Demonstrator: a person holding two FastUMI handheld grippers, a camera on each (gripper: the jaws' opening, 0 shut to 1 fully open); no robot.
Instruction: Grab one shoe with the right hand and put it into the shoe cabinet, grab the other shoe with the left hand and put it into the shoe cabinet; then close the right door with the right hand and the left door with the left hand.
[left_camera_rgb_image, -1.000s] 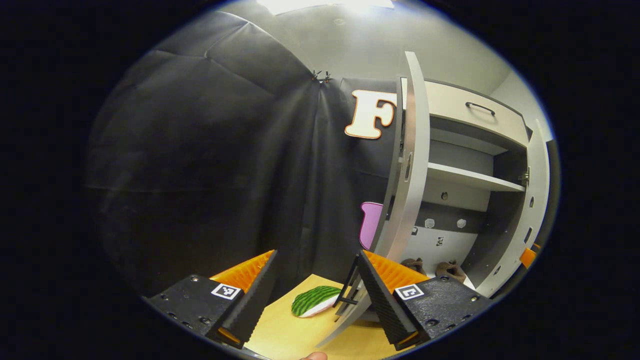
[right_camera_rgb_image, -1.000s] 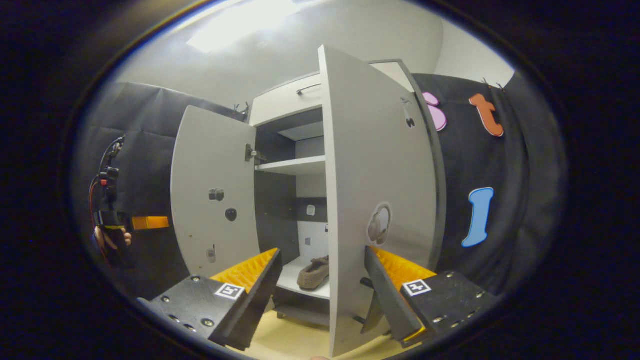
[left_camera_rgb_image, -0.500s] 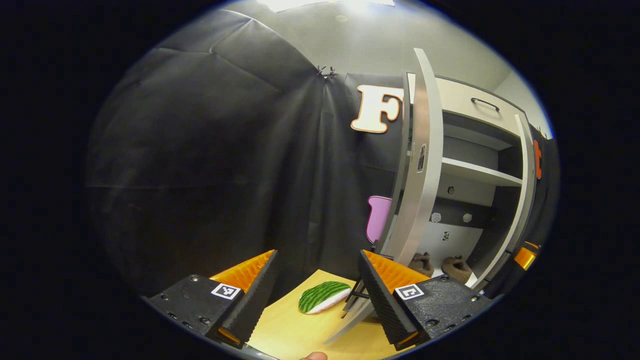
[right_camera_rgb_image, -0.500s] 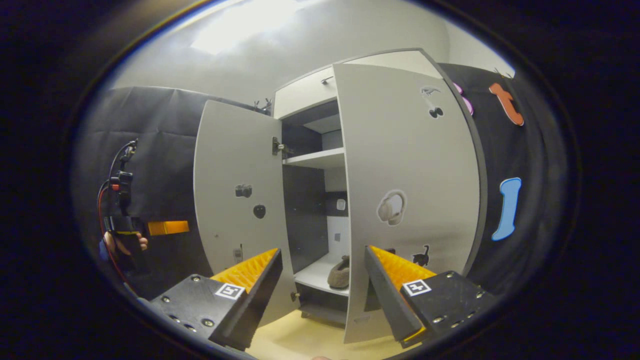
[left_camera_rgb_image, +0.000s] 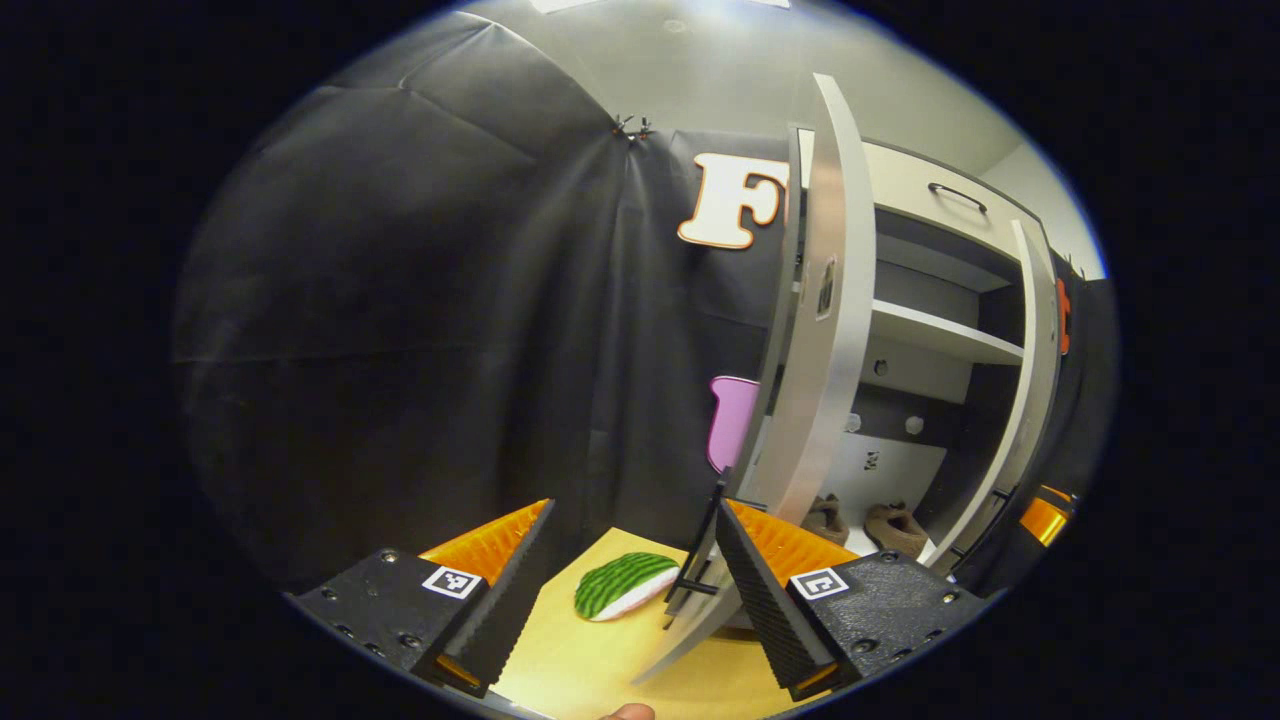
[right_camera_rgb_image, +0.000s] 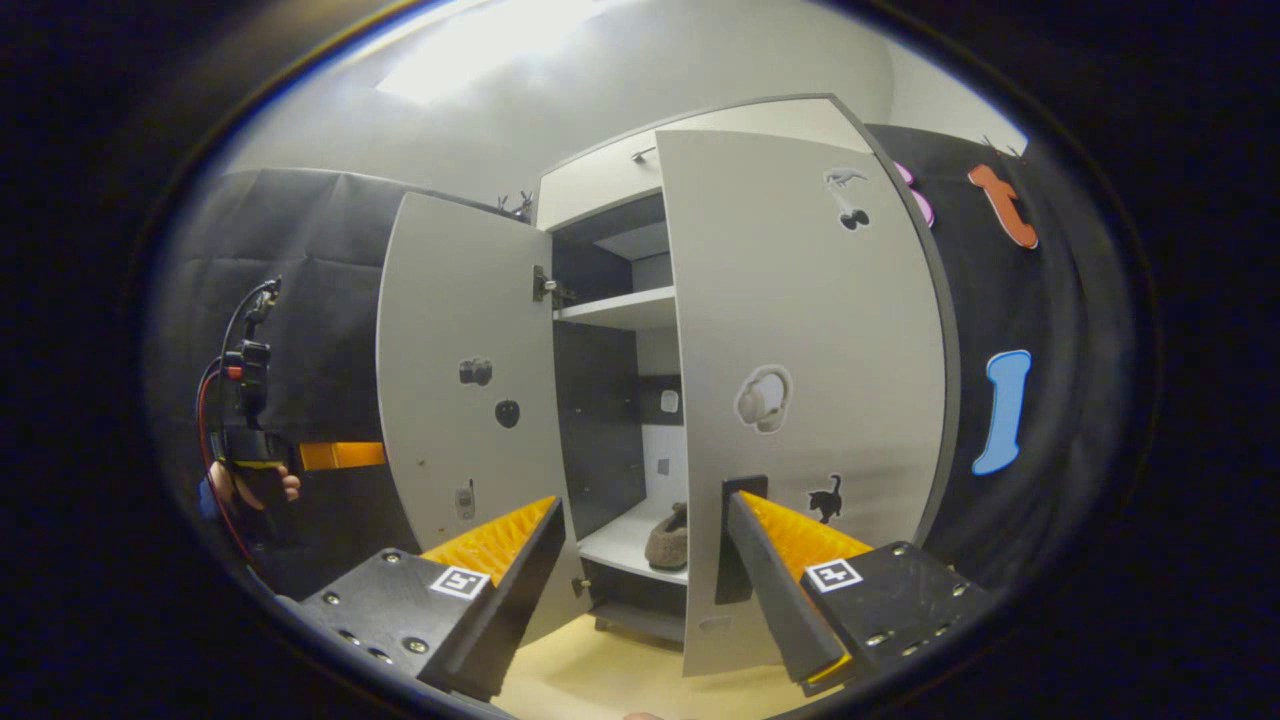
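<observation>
Bottom shelf (left_camera_rgb_image: 858, 540) of my shoe cabinet carries both shoes (left_camera_rgb_image: 895, 527), side by side. Wooden floor (left_camera_rgb_image: 580, 665) beside it: a green striped pad (left_camera_rgb_image: 620, 585).

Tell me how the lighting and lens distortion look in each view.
Left gripper view: ceiling light glares at the top, the left door bows into a curve, and the black cloth stays dim. Right gripper view: a bright ceiling patch washes out the upper left, the right door bulges, and the shoe sits sharp but shaded.

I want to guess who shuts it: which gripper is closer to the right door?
Right. The right gripper is just before the right door; the left gripper is beyond the left door.
</observation>
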